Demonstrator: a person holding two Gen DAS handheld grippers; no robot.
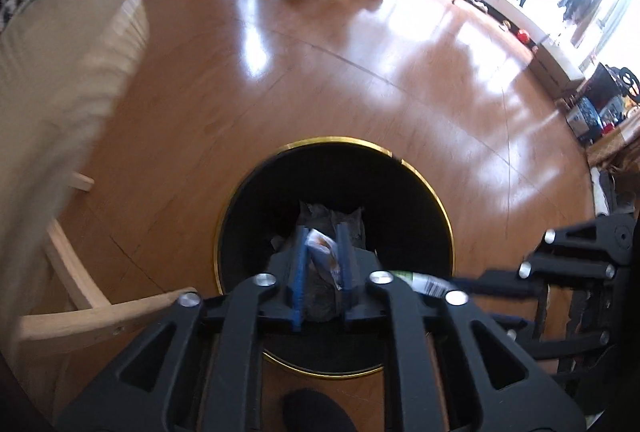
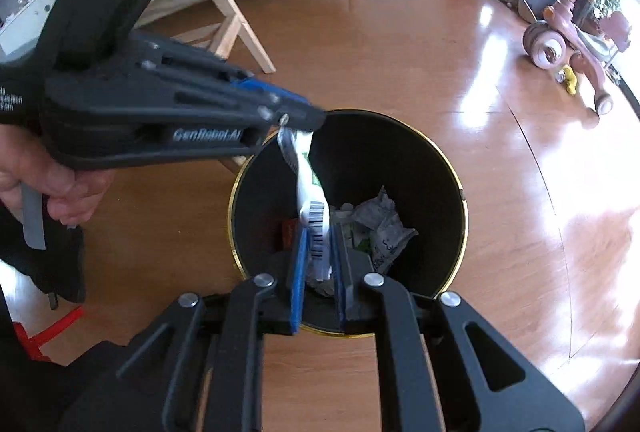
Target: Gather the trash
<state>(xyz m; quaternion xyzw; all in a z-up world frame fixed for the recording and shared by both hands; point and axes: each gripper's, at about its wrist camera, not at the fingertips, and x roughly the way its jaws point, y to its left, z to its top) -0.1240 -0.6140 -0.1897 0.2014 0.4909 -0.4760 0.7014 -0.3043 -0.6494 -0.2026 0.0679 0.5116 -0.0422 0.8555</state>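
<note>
A white wrapper (image 2: 314, 216) is held over the black bin (image 2: 448, 167) by both tongs: the left tongs (image 2: 298, 121) are closed on its upper end, the right tongs (image 2: 320, 260) are nearly closed around its lower end. Crumpled trash (image 2: 386, 228) is already seen inside the bin. The wrapper is not yet dropped, so this item is judged almost finished.
</note>
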